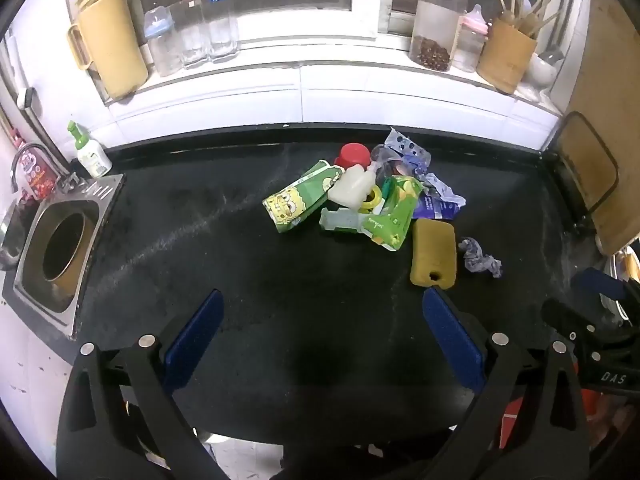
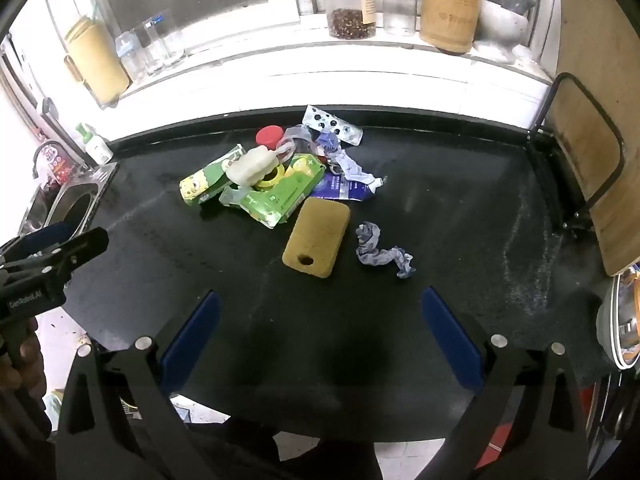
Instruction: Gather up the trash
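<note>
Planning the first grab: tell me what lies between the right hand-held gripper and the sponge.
Nothing: in the right wrist view, only bare black counter separates the right hand-held gripper from the sponge.

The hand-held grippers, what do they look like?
Each hand-held gripper, left and right, has black angular arms with slots and silver round bolts, ending in two flat blue fingers. White lettering marks their black bodies: "DAS" on one, "GenRobot.AI" on the other.
</note>
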A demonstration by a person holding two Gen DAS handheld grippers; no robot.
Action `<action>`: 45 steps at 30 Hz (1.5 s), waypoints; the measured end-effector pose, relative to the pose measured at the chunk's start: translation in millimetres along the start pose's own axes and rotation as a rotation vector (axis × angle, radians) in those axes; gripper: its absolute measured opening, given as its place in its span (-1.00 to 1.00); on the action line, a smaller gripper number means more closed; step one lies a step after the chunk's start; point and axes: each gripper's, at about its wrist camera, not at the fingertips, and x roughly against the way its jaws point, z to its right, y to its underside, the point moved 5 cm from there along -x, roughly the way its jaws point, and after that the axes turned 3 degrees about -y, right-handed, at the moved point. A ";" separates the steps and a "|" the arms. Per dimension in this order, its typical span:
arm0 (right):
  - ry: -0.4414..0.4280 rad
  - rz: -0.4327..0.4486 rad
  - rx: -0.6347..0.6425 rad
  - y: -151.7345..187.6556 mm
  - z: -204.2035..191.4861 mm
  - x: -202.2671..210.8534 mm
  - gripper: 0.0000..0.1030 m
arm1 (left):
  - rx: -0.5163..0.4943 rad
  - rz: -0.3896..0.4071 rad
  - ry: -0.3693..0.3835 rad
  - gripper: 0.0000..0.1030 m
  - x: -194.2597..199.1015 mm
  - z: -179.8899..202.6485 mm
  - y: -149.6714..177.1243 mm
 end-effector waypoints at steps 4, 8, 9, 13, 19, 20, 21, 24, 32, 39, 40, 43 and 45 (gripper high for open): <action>0.001 -0.008 0.007 1.1 -1.9 -2.6 0.89 | 0.007 -0.016 0.008 0.88 0.4 -0.5 -0.3; -0.012 -0.009 0.010 1.3 -1.4 -4.0 0.89 | -0.003 -0.016 0.005 0.88 1.0 -2.5 3.0; 0.018 -0.001 0.004 1.1 -2.0 2.7 0.89 | -0.006 -0.023 -0.002 0.88 -0.4 -0.3 3.4; 0.014 0.001 0.001 0.7 -1.6 7.5 0.89 | -0.004 -0.031 0.000 0.88 -1.3 0.8 4.9; 0.021 -0.010 0.010 0.4 -3.4 2.3 0.89 | 0.000 -0.043 0.005 0.88 -3.9 -1.7 3.9; 0.022 -0.010 0.009 0.0 -3.2 2.8 0.89 | 0.000 -0.045 0.006 0.88 -4.3 -1.6 3.9; 0.021 -0.010 0.010 0.2 -2.9 2.1 0.89 | -0.001 -0.045 0.006 0.88 -4.3 -1.6 3.6; 0.021 -0.013 0.009 0.3 -2.7 1.5 0.89 | -0.002 -0.046 0.007 0.88 -5.5 -1.7 2.9; 0.020 -0.014 0.009 -0.7 -1.9 0.0 0.89 | 0.005 -0.052 0.009 0.88 -8.4 -1.1 4.3; 0.018 -0.016 0.006 -1.9 -1.1 -1.0 0.89 | 0.008 -0.057 0.008 0.88 -10.2 -2.3 4.1; 0.019 -0.016 0.006 -2.0 -1.1 -1.0 0.89 | 0.008 -0.059 0.007 0.88 -10.8 -2.5 4.3; 0.019 -0.018 0.005 -3.2 -0.8 -2.4 0.89 | 0.010 -0.062 0.008 0.88 -11.9 -3.8 3.7; 0.020 -0.016 0.006 -3.0 -0.6 -1.8 0.89 | 0.012 -0.063 0.009 0.88 -12.2 -4.5 3.7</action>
